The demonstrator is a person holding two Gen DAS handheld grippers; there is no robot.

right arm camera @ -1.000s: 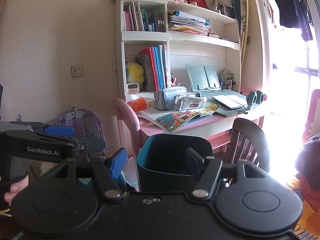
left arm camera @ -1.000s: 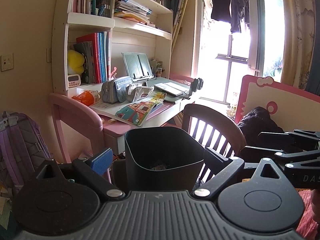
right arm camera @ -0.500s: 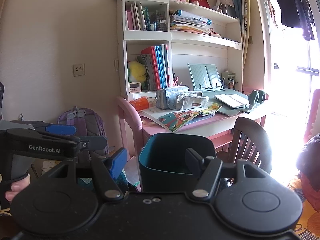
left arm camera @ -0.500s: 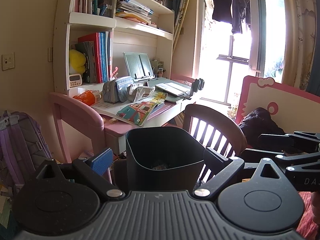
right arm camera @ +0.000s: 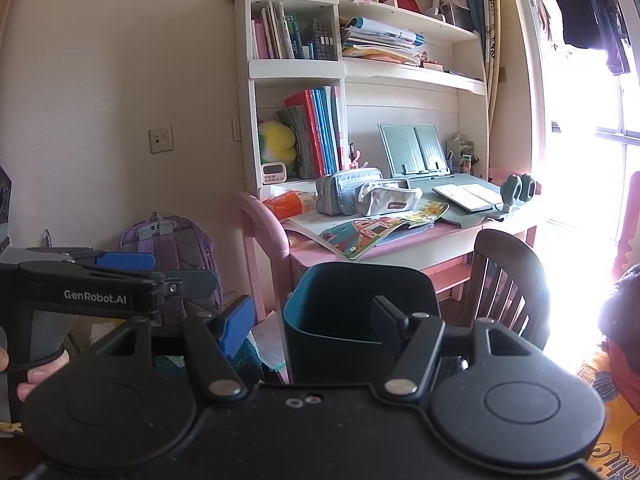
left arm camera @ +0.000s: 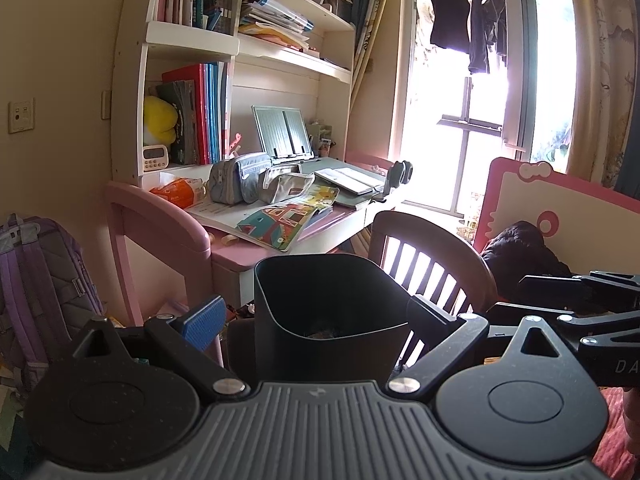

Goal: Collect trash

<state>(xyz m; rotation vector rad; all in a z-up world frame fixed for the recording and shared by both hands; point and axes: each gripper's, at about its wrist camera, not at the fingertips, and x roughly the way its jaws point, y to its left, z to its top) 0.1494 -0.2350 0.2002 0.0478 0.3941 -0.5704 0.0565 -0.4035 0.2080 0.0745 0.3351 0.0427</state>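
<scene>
Both claws, left gripper (left arm camera: 312, 318) and right gripper (right arm camera: 316, 320), stood spread and empty, pinching nothing, exactly as in the frames a second before. Nothing had changed: my trash bin (left arm camera: 324, 312) sat at twelve o'clock just beyond my fingertips, some scraps dimly visible at its bottom, with the pink desk (left arm camera: 256, 252) behind it. I judged this a pause, with no new trash yet picked out.
</scene>
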